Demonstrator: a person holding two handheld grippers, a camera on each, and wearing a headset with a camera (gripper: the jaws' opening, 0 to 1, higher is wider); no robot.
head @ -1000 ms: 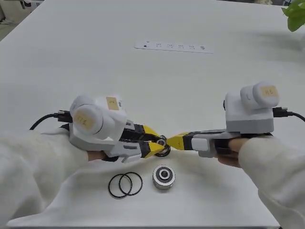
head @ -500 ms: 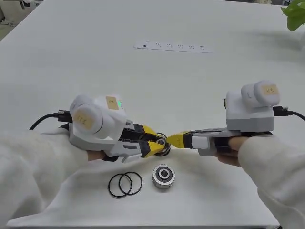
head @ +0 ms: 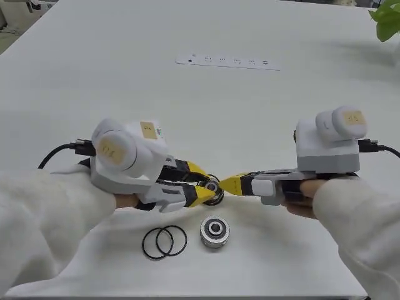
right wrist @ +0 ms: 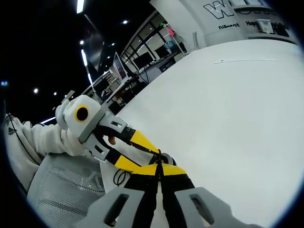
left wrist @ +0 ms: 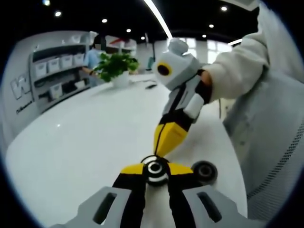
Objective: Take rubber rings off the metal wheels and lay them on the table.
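Tabletop (head: 94, 75) white, with power strip (head: 228, 61) and corner plant (head: 389, 19)

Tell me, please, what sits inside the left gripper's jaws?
A small round metal wheel, clamped. The right gripper's tip covers its far edge, hiding what it pinches.

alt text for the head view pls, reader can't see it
Two hand-held grippers meet over a white table: the left gripper clamps a metal wheel while the right gripper, yellow tips closed, presses at its edge. Nearer the person lie two overlapping black rubber rings and a second wheel.
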